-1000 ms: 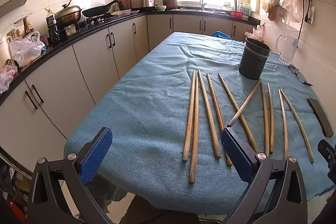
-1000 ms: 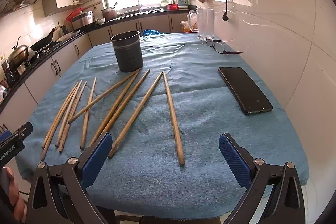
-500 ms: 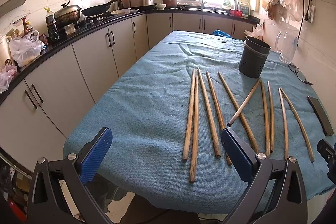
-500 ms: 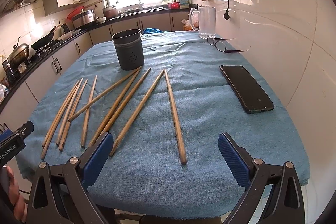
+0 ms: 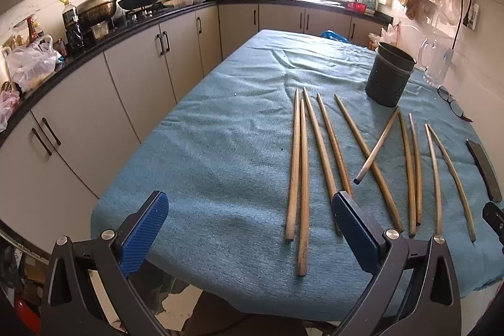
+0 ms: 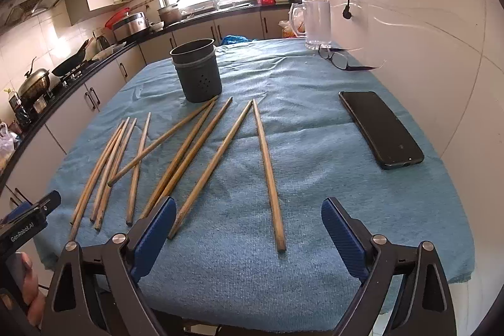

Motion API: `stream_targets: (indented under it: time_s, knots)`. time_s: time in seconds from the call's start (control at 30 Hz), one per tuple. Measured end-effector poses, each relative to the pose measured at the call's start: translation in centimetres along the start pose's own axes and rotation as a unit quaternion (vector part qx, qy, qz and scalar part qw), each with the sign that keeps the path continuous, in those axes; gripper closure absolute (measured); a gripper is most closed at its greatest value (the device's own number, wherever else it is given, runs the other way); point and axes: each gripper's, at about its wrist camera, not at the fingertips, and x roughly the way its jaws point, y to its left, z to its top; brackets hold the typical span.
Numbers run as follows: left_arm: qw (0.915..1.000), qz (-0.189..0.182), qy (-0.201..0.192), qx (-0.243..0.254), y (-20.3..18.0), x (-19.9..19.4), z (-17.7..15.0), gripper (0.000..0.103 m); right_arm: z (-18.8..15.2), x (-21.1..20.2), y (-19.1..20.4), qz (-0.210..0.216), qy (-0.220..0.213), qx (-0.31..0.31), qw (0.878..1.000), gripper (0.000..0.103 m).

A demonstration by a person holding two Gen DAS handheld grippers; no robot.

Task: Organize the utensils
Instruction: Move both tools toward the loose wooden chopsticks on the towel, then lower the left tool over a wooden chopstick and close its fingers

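Observation:
Several long wooden chopsticks [image 5: 321, 147] [image 6: 201, 147] lie fanned out on the blue cloth, one lying crossed over another. A dark perforated utensil holder [image 5: 390, 74] [image 6: 197, 70] stands upright and empty just beyond their far tips. My left gripper [image 5: 249, 219] is open at the table's near edge, its right pad just over the near ends of the chopsticks. My right gripper [image 6: 249, 225] is open too, low over the near edge, with the rightmost chopstick [image 6: 269, 175] pointing between its pads.
A black phone [image 6: 379, 128] lies on the cloth at the right, with glasses [image 6: 340, 59] and a clear jug [image 6: 313, 21] beyond it by the wall. Kitchen cabinets [image 5: 132, 77] and a cluttered counter run along the left of the table [image 5: 220, 147].
Both grippers have moved slightly forward towards the table. The chopsticks and the holder have not moved.

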Motion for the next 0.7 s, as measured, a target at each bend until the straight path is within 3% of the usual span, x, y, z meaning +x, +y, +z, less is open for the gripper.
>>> stream_targets:
  time_s: [0.3,0.57,0.67,0.7]
  knots:
    - [0.9991,-0.033,0.024,-0.002,1.5,1.9,2.6,0.000,2.5,0.8,-0.1,0.032,0.016,0.010,0.999,0.013]
    - [0.9959,-0.067,0.061,0.000,1.4,4.7,5.7,0.001,6.6,4.0,0.4,0.103,0.070,0.042,0.991,0.024]
    - [0.9937,-0.076,0.083,0.009,1.0,5.9,6.7,0.011,8.2,6.0,-0.6,0.086,0.092,0.063,0.990,0.038]
    - [0.9922,-0.074,0.100,0.012,0.9,6.7,7.2,0.020,8.5,6.4,-0.8,0.090,0.099,0.068,0.989,0.044]
